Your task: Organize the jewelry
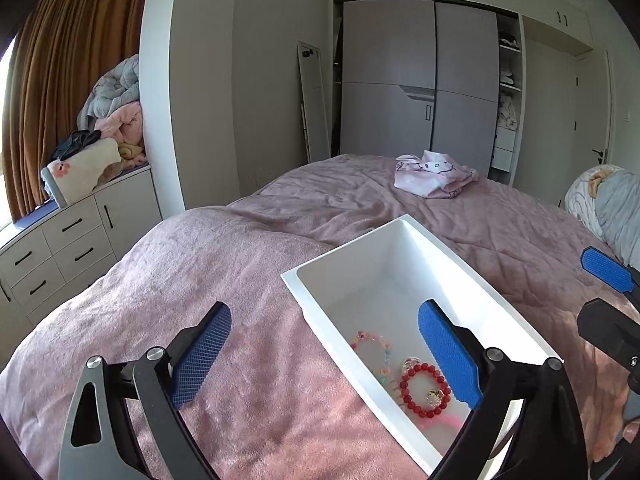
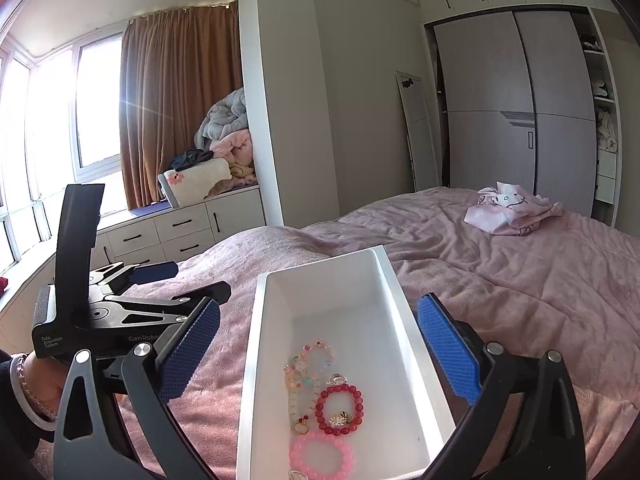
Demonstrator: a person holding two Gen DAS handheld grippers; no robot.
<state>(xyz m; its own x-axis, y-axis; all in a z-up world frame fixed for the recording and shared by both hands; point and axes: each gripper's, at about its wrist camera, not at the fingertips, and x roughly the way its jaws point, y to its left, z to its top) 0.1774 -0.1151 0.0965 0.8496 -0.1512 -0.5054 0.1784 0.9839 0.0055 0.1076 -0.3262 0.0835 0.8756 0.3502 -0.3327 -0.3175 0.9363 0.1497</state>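
Observation:
A white rectangular tray point(image 1: 384, 240) point(image 2: 256, 360) lies on the pink bedspread. Inside it lie a red bead bracelet point(image 1: 424, 390) point(image 2: 339, 409), a pastel bead bracelet point(image 1: 370, 344) point(image 2: 310, 364) and a pink bead bracelet point(image 2: 322, 454) point(image 1: 440, 422). My left gripper point(image 1: 324, 354) is open and empty, its right finger over the tray; it also shows at the left of the right wrist view point(image 2: 176, 280). My right gripper point(image 2: 318, 358) is open and empty, its fingers on either side of the tray; its blue pads point(image 1: 604, 274) show at the right edge of the left wrist view.
The pink bedspread point(image 1: 240, 272) point(image 2: 520, 280) covers the bed. A folded pink Hello Kitty garment point(image 1: 434, 178) point(image 2: 512, 208) lies farther back. White drawers point(image 1: 68, 248) with piled blankets stand left; a grey wardrobe point(image 1: 420, 80) stands behind. A pillow point(image 1: 612, 204) lies at right.

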